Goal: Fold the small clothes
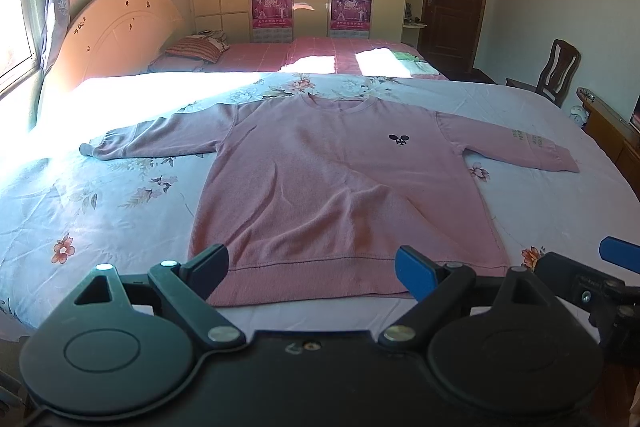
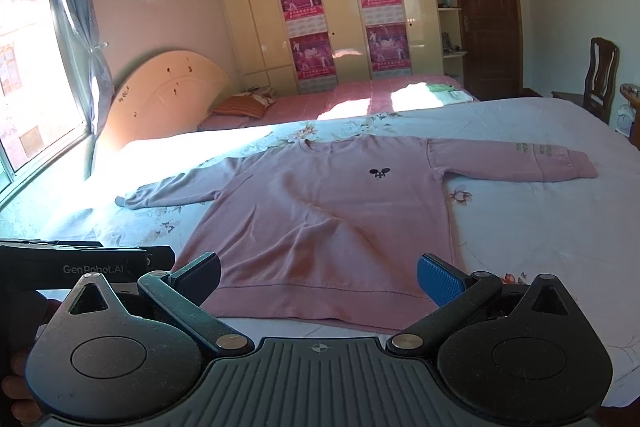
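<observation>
Floral bedsheet [image 1: 120,211] under pink sweatshirt [image 1: 340,187], spread flat, sleeves out. Left gripper [image 1: 312,273] and right gripper [image 2: 320,277] near hem, jaws wide, empty. Wooden chair [image 2: 600,75] well apart.

Pink sweater [image 1: 340,187], small black emblem [image 1: 399,140]; pale blue floral bedsheet [image 1: 100,211]; blue pads [image 2: 440,283] on hand-held gripper.

Your bed [image 1: 120,211] wears a pale blue floral sheet [image 1: 560,211] (sunlit at its window side). Flat on it lies the pink sweatshirt [image 1: 340,195], front up, both sleeves spread wide, hem toward you and neckline toward the far edge.
</observation>
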